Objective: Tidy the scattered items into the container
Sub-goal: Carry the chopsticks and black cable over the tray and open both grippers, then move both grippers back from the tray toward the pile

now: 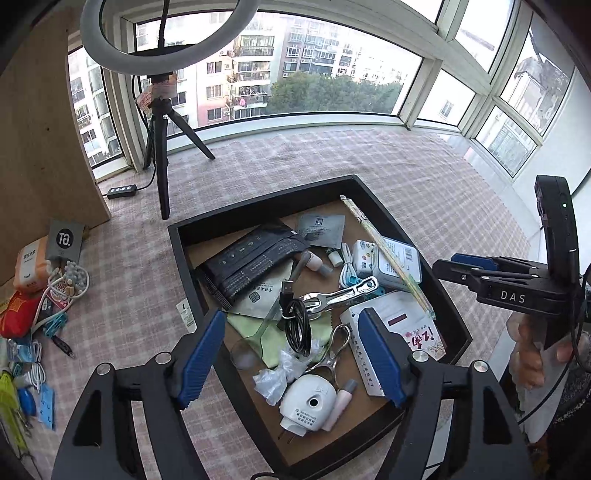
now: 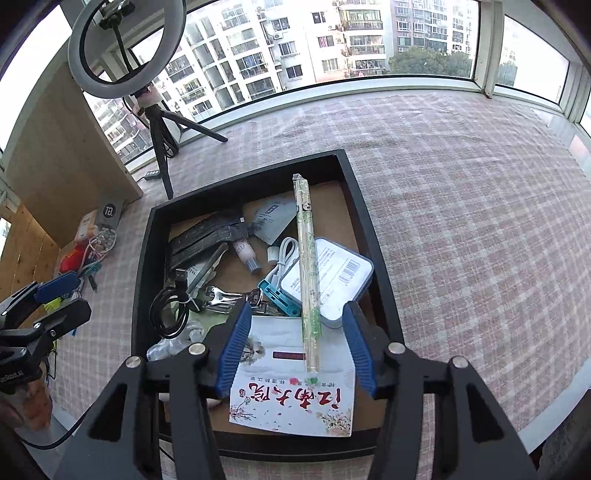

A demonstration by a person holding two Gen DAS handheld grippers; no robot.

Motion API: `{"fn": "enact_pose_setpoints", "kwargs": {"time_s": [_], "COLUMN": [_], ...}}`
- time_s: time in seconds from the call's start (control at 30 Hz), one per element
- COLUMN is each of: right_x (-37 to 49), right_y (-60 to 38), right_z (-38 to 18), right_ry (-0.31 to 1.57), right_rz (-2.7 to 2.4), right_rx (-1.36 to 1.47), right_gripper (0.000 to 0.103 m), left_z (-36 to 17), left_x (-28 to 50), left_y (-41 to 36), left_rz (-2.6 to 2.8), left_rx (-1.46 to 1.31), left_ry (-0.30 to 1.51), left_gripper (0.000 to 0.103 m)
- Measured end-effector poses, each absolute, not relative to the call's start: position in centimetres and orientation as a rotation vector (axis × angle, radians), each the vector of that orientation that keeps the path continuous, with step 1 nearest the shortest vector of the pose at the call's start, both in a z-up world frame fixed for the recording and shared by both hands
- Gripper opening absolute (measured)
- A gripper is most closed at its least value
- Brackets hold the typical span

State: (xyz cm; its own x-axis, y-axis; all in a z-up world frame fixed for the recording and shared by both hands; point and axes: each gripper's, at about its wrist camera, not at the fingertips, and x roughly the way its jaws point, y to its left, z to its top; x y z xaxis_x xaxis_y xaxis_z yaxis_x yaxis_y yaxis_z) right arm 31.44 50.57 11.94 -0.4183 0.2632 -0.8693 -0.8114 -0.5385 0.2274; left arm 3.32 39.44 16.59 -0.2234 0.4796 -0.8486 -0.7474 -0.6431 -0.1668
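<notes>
Left gripper (image 1: 291, 358) fingers spread wide, empty, above the black tray (image 1: 177, 236); right gripper (image 2: 295, 349) fingers parted, empty, wrapped chopsticks (image 2: 306, 266) lying in tray between them.

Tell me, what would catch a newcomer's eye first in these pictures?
Probably the black tray in the middle of the checked cloth, crammed with odds and ends; a long clear packet of chopsticks lies across a white tin. Behind it, by the window, stands a ring light on a tripod. More clutter waits on the cloth left of the tray.
</notes>
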Motion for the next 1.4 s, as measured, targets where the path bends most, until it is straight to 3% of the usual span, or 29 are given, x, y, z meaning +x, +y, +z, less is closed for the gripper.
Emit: {"fn": "enact_pose_setpoints", "kwargs": {"time_s": [0.8,1.4], "right_x": [28.0,22.7], "right_y": [48.8,43.6], "right_z": [11.8,12.2], "right_ry": [0.800,0.733], "right_rz": [2.046,2.116], "right_rx": [-1.146,-1.227], "right_gripper": [0.052,0.054], "left_z": [15.5,16.2], "left_x": [2.2,1.7], "left_y": [34.0,25.3], "left_rz": [2.094,2.257], "left_rx": [-1.333,-1.366], "left_ry": [0.345,0.275], "left_gripper": [0.074,0.074]}}
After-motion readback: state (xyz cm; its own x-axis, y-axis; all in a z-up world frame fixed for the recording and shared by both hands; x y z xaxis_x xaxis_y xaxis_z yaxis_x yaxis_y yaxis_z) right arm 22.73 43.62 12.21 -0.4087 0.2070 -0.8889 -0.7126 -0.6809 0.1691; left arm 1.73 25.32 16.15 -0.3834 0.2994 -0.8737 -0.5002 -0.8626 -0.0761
